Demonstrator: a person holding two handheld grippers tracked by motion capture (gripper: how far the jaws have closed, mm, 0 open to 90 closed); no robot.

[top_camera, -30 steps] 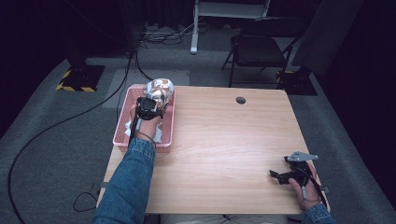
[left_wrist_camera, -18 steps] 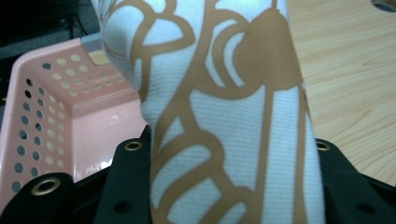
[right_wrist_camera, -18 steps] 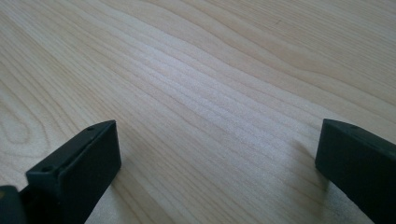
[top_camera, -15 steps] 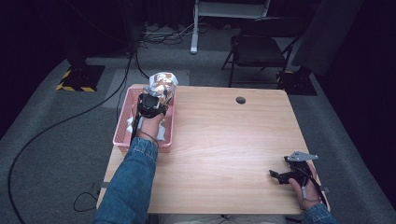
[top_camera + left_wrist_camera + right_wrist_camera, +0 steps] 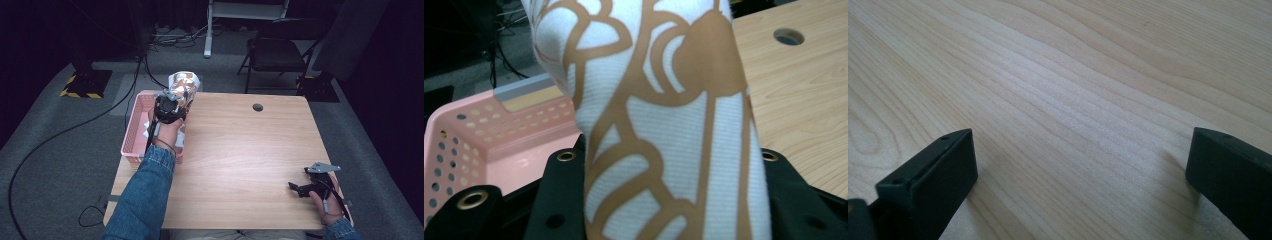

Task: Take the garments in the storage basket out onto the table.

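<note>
Now: left gripper [image 5: 171, 106] squeezes a soft white cloth with brown swirls [image 5: 664, 125], above the pink plastic basket [image 5: 134, 131] | light, floppy; grab a bunched part | right gripper [image 5: 305, 189] wide open, holding nothing, low over wooden table [image 5: 240, 150]

Cloth [image 5: 674, 150] pinched in the left tool [image 5: 664, 200] looks ribbed knit, white with tan print. Basket [image 5: 484, 145] behind it is glossy perforated pink plastic. Tabletop [image 5: 1073, 100] is matt wood grain.
</note>
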